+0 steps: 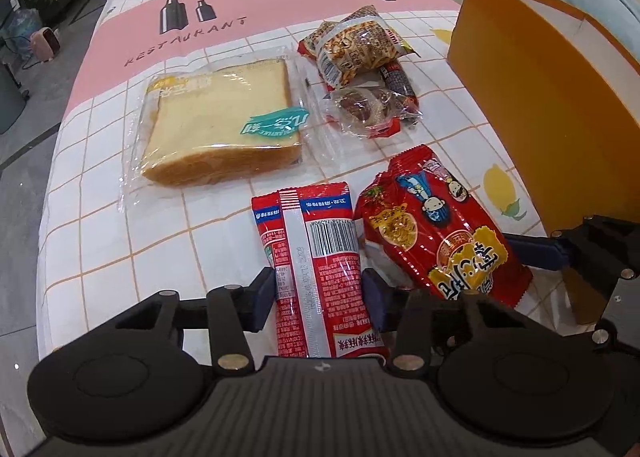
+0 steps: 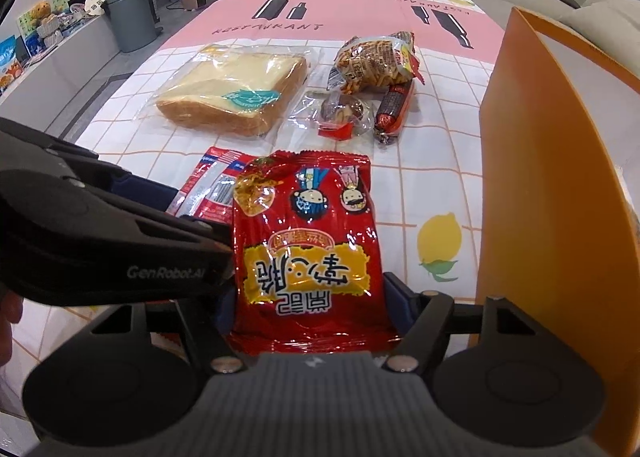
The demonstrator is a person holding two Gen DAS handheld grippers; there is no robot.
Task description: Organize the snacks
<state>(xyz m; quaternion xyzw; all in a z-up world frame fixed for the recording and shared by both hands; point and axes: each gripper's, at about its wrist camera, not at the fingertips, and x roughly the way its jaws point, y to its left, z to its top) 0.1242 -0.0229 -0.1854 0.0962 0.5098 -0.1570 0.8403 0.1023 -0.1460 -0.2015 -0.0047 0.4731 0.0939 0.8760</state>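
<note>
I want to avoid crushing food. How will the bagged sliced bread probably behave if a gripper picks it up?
The bagged sliced bread will probably squash easily: the slices look soft and thick. Its clear wrapper lies loose and glossy around them, so the pads may slip or catch only film. It looks light for its size, and would likely sag if held by one edge.

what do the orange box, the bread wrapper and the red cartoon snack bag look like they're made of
Orange box: looks like matte cardboard, given its flat stiff walls, thin edge and white inside.
Bread wrapper: clear thin plastic film; the slices show through and it crinkles with glare.
Red cartoon snack bag: glossy printed plastic or foil laminate, judging by bright highlights, creases and a crimped serrated end.
</note>
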